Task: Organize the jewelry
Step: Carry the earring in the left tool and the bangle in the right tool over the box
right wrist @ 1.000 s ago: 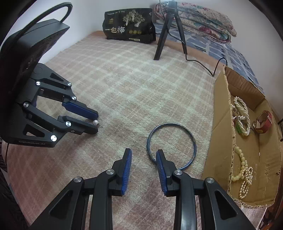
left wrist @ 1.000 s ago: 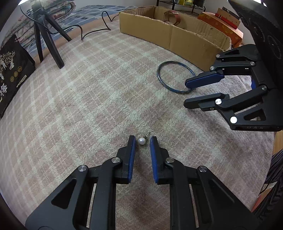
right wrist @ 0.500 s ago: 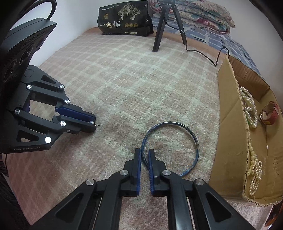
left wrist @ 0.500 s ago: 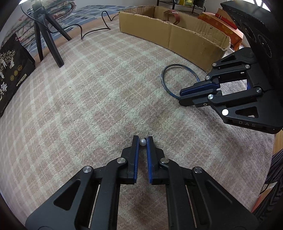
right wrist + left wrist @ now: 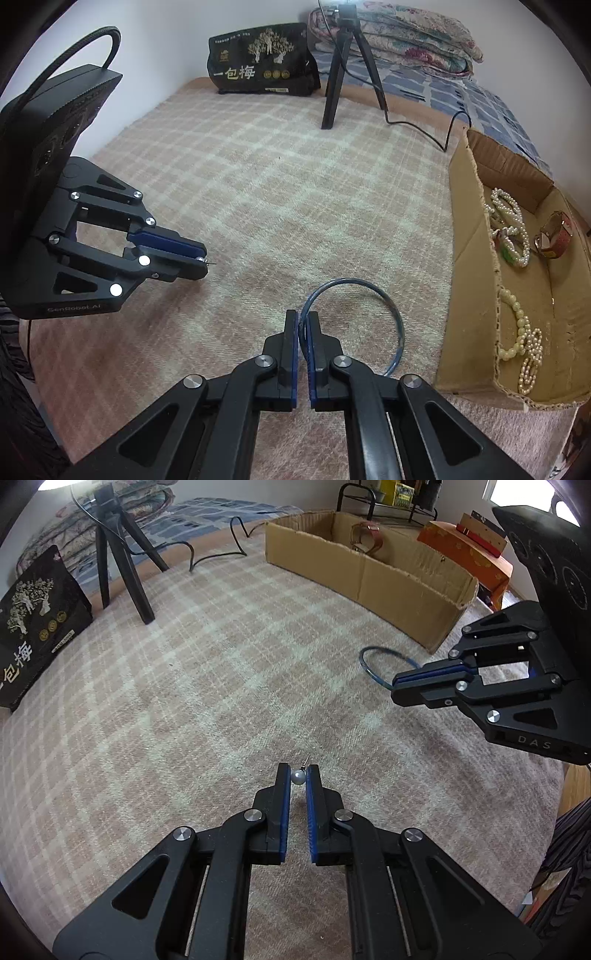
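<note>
My left gripper is shut on a pearl stud earring, its pin pointing forward, just above the checked blanket. It also shows in the right wrist view. My right gripper is shut on the near rim of a blue bangle, which hangs slightly raised. In the left wrist view the right gripper grips the bangle in front of the cardboard box. The box holds pearl necklaces and a red watch.
A black tripod with a cable stands at the back of the bed. A black printed bag leans against the wall. Folded quilts lie behind. An orange box stands beyond the cardboard box.
Both grippers closed: the left on the pearl earring, the right on the bangle's rim. Both items are now lifted slightly off the blanket.
</note>
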Demonstrator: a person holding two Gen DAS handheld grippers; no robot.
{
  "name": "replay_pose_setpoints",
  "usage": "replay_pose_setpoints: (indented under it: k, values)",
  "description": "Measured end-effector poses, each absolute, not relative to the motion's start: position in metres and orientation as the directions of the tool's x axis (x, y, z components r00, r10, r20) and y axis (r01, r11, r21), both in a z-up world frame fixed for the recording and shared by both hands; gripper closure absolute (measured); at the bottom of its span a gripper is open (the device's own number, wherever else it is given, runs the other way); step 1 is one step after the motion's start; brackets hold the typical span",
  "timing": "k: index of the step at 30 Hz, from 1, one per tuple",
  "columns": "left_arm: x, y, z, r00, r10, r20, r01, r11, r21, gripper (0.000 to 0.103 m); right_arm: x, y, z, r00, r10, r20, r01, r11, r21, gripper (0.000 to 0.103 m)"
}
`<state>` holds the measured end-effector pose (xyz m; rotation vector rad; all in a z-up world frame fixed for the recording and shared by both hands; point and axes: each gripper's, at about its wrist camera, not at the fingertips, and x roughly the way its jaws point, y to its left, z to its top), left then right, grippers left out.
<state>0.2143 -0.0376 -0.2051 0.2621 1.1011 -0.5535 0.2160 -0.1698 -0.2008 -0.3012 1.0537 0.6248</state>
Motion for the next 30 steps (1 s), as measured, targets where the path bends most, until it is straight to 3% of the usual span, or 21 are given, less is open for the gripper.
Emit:
replay_pose_setpoints:
  k: [30]
  values:
    - [0.191, -0.044, -0.138, 0.44, -0.379, -0.814, 0.518, 0.847, -0.114, 0.097, 0.187, -0.208, -0.108, 0.507, 0.446, -0.737, -0.541, 0.831, 0.131, 0.102]
